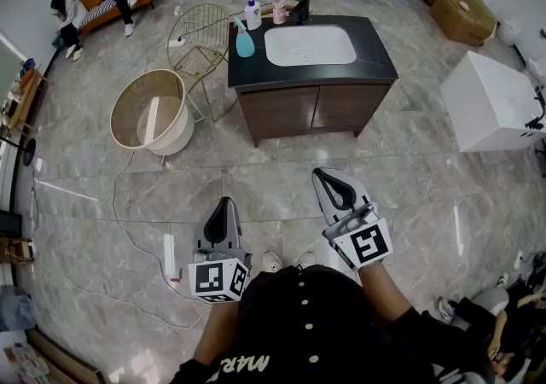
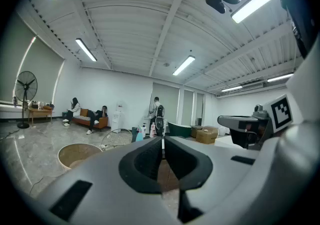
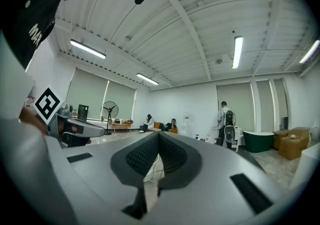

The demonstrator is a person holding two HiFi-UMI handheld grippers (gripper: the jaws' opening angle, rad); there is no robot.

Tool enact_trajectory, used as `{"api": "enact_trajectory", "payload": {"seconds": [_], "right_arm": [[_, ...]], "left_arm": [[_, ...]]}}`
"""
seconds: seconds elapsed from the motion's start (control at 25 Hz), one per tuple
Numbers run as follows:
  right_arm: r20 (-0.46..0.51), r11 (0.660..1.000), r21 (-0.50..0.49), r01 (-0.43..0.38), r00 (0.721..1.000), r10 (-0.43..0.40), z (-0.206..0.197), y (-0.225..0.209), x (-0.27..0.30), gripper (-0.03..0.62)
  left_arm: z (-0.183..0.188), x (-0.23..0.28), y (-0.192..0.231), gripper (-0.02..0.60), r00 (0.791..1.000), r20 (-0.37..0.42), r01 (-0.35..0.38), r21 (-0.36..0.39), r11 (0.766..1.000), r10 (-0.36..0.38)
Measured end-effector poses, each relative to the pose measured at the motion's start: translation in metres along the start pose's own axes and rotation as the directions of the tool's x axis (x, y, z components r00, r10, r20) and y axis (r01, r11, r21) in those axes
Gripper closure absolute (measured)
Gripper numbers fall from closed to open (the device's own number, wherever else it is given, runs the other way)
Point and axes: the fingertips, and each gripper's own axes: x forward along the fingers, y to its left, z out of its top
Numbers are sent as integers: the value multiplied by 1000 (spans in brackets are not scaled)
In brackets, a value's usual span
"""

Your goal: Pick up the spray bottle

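Teal spray bottle sits on the left end of the far desk beside the sink, while the left gripper and right gripper hang near me with jaws pinched together on nothing, so the whole pickup's left to do.

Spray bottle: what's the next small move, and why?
Probably walk toward the counter, left tool leading. The blue spray bottle stands at the counter's left edge, beside the sink, far across the floor. The left tool and right tool are both shut and empty.
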Motion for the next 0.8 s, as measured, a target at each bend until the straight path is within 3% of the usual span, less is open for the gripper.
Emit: {"api": "enact_trajectory", "payload": {"seconds": [0.28, 0.8], "right_arm": [[22, 998, 53, -23, 1000, 22, 0, 10, 8, 600], [-31, 995, 78, 60, 998, -57, -29, 35, 29, 599]], "left_arm": [[1, 5, 8, 560, 1000, -5, 6, -6, 1000, -6], [-9, -2, 53, 560, 999, -36, 42, -4, 999, -42]]}}
